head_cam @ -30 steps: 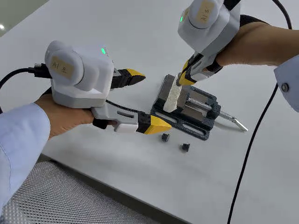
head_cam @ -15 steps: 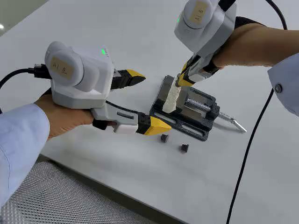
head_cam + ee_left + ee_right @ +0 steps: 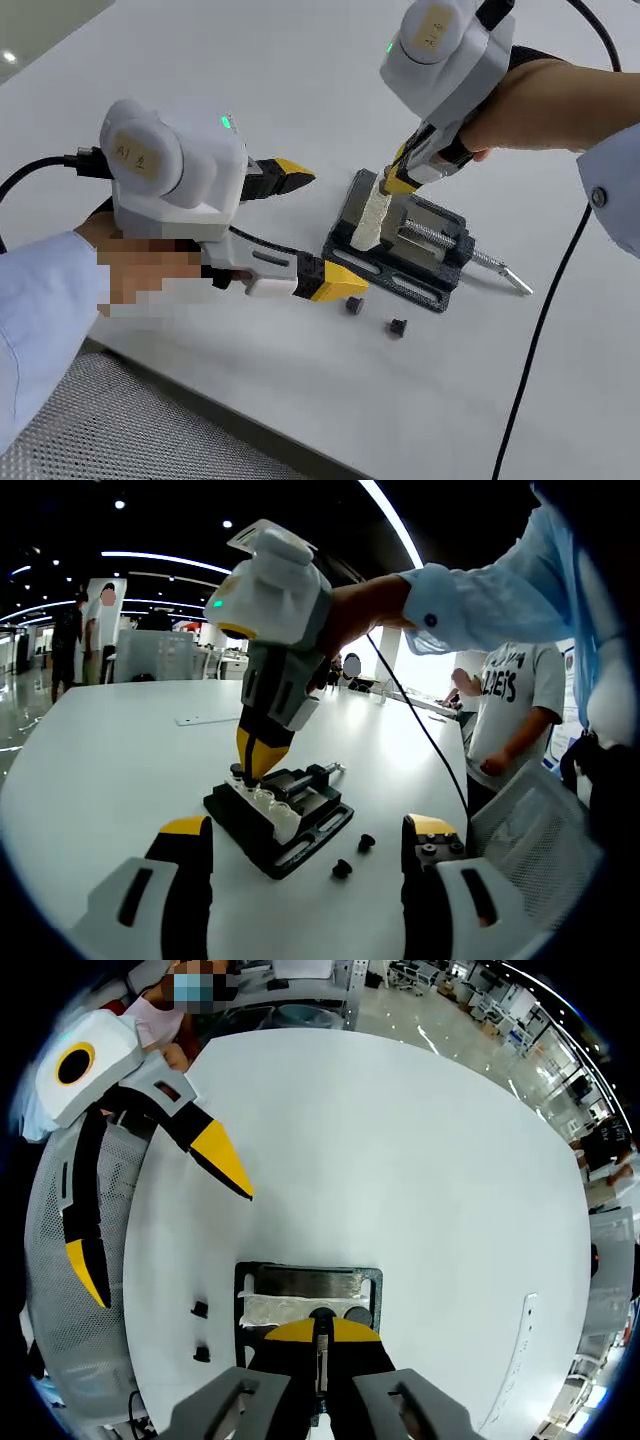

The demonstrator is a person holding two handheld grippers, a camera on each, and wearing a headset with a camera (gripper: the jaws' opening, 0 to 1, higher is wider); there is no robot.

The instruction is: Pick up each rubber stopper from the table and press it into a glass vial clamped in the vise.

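The left tool (image 3: pixel 325 230), jaws spread, has dropped closer to a stopper (image 3: pixel 354 306) at lower centre. The right tool (image 3: pixel 396 183), pressed together, stays over the vise (image 3: pixel 395 270).

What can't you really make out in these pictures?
- Right gripper view: the right gripper, jaws together, hides whatever may be between its tips.
- Left gripper view: the vials in the vise are too small to count or to check for plugs.
- Head view: the loose stoppers are too small to show their shape.
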